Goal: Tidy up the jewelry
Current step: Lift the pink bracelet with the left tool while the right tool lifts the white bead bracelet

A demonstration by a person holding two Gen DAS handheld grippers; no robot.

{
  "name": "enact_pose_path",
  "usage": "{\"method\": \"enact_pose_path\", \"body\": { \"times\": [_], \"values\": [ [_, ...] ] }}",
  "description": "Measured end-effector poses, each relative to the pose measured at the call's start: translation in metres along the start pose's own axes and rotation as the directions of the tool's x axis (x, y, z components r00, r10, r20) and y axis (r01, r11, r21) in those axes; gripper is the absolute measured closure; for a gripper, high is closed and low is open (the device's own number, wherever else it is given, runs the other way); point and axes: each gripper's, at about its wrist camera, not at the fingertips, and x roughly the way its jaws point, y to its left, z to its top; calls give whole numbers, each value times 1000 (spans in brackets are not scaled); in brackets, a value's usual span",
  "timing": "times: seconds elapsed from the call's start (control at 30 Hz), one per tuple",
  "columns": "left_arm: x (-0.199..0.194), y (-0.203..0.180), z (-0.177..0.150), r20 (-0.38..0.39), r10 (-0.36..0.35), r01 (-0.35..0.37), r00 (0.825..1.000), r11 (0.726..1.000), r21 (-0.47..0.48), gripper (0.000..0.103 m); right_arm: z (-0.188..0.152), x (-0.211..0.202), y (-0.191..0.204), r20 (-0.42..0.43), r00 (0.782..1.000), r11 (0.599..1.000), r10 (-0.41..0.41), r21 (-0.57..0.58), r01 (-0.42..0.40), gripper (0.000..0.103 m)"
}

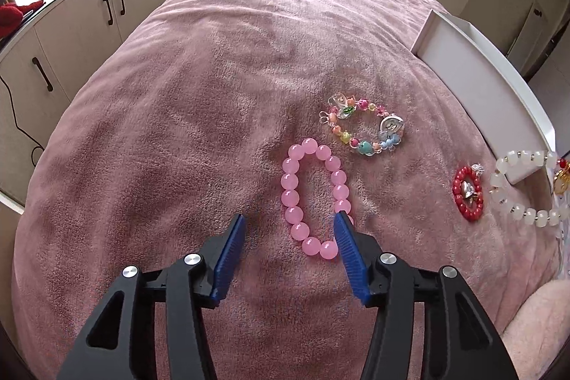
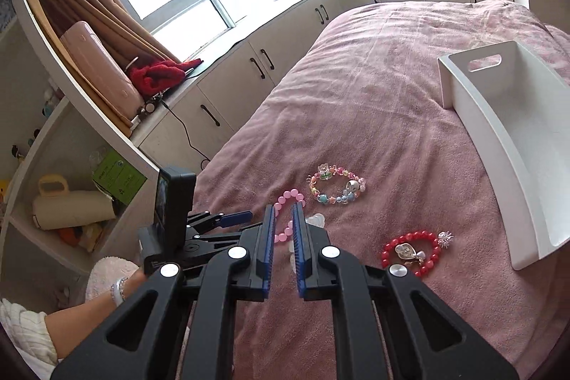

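Note:
A pink bead bracelet [image 1: 313, 198] lies on the pink blanket, its near end between the fingers of my open left gripper [image 1: 290, 219]. A multicolour charm bracelet [image 1: 363, 125] lies beyond it, a red bead bracelet [image 1: 467, 193] to the right. A white bead bracelet [image 1: 520, 187] hangs in the air at the far right. In the right wrist view my right gripper [image 2: 284, 212] is nearly closed on that white bracelet [image 2: 315, 219], mostly hidden by the fingers. The red bracelet [image 2: 409, 251], charm bracelet [image 2: 336, 186] and pink bracelet [image 2: 290, 202] show there too.
A white tray [image 2: 498, 138] with a handle slot sits on the bed at the right; it also shows in the left wrist view [image 1: 473, 77]. White cabinets [image 2: 249, 66] and shelves line the left of the bed. The left gripper's body [image 2: 185, 227] is close on the left.

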Motion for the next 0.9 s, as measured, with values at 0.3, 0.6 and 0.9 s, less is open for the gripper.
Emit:
{"method": "enact_pose_path", "body": {
  "times": [0.3,0.6,0.9],
  "values": [
    [14,-14,-1,-36,-13,15,999,998,59,86,29,-53,-31,60,992,993,-112,-32,114,90],
    [-1,-10,-3,-40,-45,45,998,999,11,86,-21,74,-28,-163,944,923,-287,-309,227,63],
    [14,-8,-1,-85,-21,22,996,1000,10,40,-48,172,-33,-334,796,732,-505,-655,190,65]
  ]
}}
